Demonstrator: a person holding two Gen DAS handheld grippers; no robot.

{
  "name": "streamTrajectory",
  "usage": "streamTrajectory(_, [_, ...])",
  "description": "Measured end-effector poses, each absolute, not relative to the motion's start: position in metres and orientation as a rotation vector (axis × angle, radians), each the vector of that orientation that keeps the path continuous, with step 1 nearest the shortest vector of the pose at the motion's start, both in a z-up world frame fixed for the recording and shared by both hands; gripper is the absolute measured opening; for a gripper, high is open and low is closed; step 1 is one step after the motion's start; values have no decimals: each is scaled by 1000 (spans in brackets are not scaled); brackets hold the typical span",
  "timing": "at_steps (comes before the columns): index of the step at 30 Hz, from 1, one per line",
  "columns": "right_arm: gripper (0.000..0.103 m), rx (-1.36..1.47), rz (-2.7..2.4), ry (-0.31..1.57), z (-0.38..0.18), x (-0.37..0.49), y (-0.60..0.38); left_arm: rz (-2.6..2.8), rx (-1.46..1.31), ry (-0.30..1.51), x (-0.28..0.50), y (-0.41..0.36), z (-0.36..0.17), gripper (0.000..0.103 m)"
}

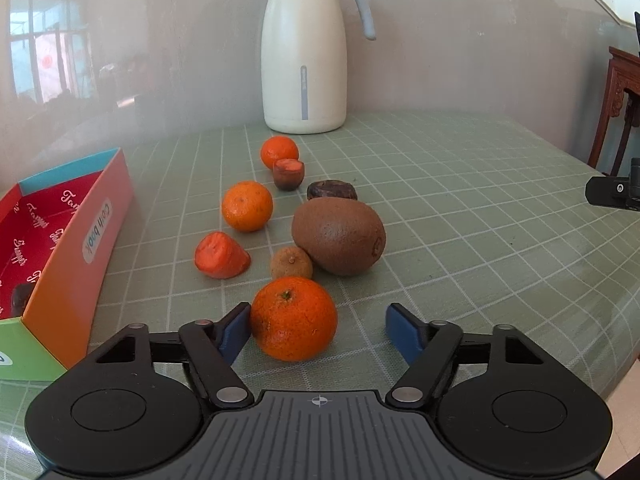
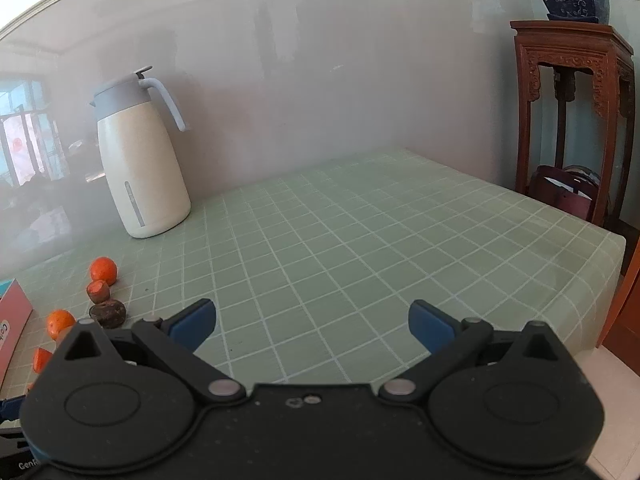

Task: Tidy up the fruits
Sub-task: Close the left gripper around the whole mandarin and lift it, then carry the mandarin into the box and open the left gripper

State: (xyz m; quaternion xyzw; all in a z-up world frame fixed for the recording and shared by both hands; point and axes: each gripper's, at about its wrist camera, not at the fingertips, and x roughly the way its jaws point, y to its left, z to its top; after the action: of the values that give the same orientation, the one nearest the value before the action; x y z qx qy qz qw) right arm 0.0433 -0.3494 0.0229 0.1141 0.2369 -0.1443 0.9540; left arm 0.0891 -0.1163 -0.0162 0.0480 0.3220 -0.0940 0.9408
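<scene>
A green checked tablecloth [image 1: 460, 200] meets a pale wall, where a cream jug [image 1: 304, 52] stands. My left gripper [image 1: 318, 330] gapes wide around a tangerine [image 1: 294, 318], which touches its left pad. My right gripper [image 2: 312, 324] spreads wide over bare cloth.

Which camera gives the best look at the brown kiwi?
The left wrist view: the kiwi lies whole and close, mid-table among the oranges. In the right wrist view I cannot find it; only a few fruits show at the left edge, the rest hidden behind the gripper body.
</scene>
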Motion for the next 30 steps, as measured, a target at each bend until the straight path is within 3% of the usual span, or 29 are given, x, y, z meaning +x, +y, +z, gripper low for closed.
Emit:
streamTrajectory(6, [103, 245, -278, 484, 23, 45, -348, -183, 78, 651, 90, -110, -15, 44])
streamTrajectory(20, [103, 246, -231, 492, 25, 52, -332, -119, 73, 523, 79, -85, 9, 43])
streamTrajectory(30, [103, 245, -180, 510, 26, 65, -311, 68, 11, 414, 77, -18, 39, 43])
